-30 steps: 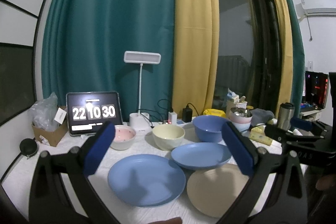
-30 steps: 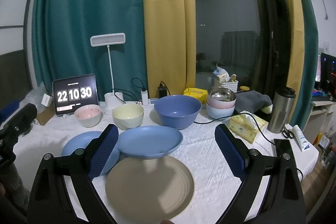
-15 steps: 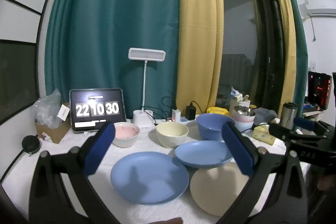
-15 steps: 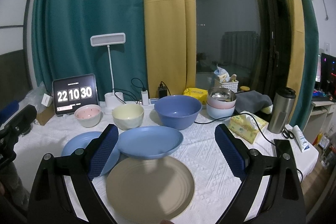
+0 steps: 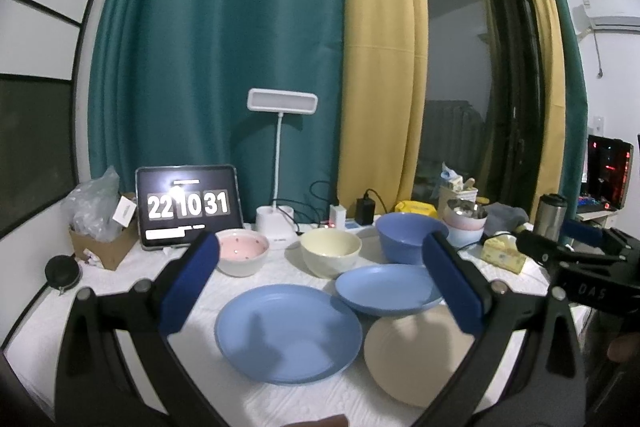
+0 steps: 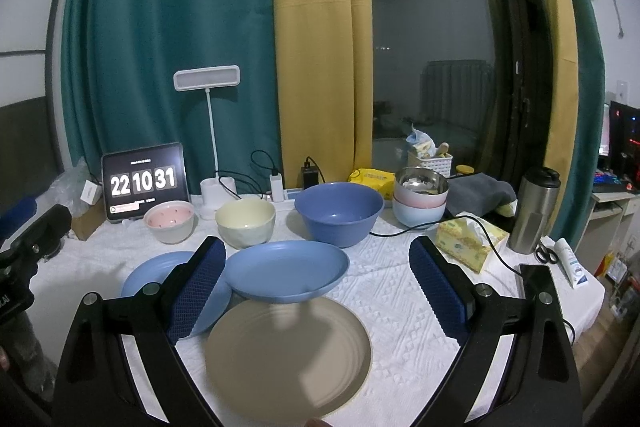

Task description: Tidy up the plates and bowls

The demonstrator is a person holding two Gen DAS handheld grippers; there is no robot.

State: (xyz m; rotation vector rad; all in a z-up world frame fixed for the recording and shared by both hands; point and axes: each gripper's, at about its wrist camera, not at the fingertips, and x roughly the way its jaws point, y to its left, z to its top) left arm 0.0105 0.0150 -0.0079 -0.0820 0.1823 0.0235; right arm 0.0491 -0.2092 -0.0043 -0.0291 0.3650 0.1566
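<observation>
A flat blue plate (image 5: 288, 335) lies at the front left of the table, a deep blue plate (image 5: 384, 289) behind it, a beige plate (image 6: 288, 351) at the front. Behind stand a pink bowl (image 5: 242, 251), a cream bowl (image 5: 331, 251) and a big blue bowl (image 5: 408, 237). My left gripper (image 5: 320, 267) is open and empty above the flat blue plate. My right gripper (image 6: 316, 275) is open and empty above the beige plate (image 5: 416, 359); the deep blue plate (image 6: 286, 271) lies between its fingers in view.
A tablet clock (image 5: 188, 207), a white desk lamp (image 5: 280, 163), chargers and cables line the back. Stacked bowls (image 6: 420, 201), a tissue box (image 6: 468, 241), a steel flask (image 6: 534, 211) and a tube (image 6: 570, 261) stand at the right. A cardboard box (image 5: 104, 243) sits at the left.
The left view has tilted up and shifted a little; the plates sit slightly lower and further right in it. The right gripper has not moved. The clock went from 30 to 31.
</observation>
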